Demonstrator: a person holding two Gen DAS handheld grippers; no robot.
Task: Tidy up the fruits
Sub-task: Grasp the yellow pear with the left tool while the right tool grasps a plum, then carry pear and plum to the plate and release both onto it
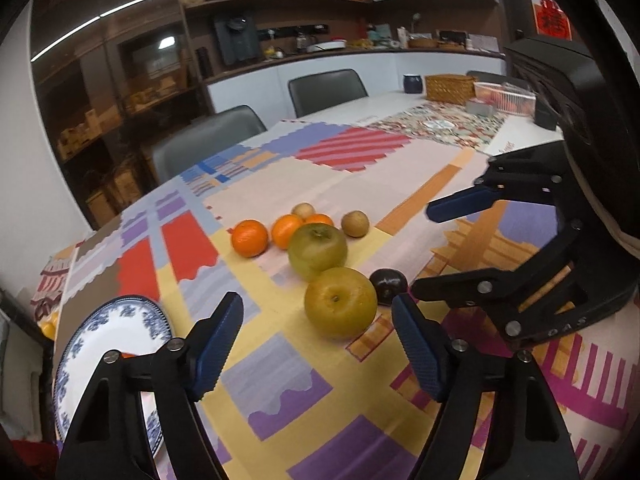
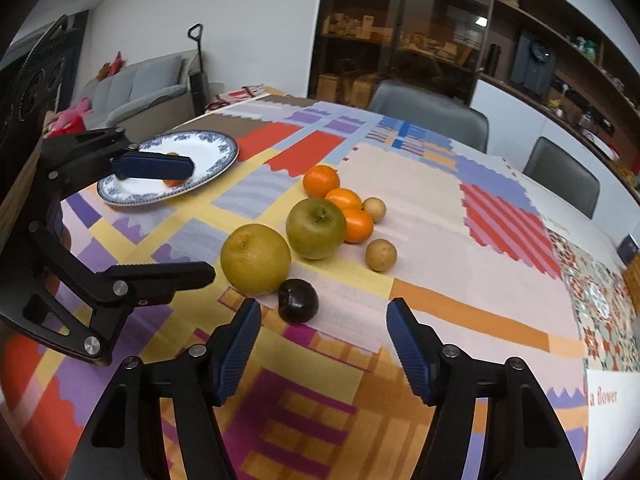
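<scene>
Fruit lies grouped on the patterned tablecloth: a yellow pear [image 1: 340, 302] [image 2: 255, 258], a green apple [image 1: 317, 251] [image 2: 316, 227], a dark plum [image 1: 388, 285] [image 2: 298, 300], three oranges [image 1: 249, 237] [image 2: 321, 180] and two small brown fruits [image 1: 355, 223] [image 2: 381, 255]. A blue-and-white plate [image 1: 100, 344] [image 2: 208, 152] holds one orange fruit, mostly hidden. My left gripper [image 1: 318, 344] is open and empty, just short of the pear. My right gripper [image 2: 324, 344] is open and empty, just short of the plum. Each gripper shows in the other's view.
The table's far end carries a wicker basket [image 1: 450, 87], a dark jar [image 1: 412, 83] and a plastic container [image 1: 504, 98]. Grey chairs [image 1: 326, 90] stand along the far side. The plate sits near the table's left edge.
</scene>
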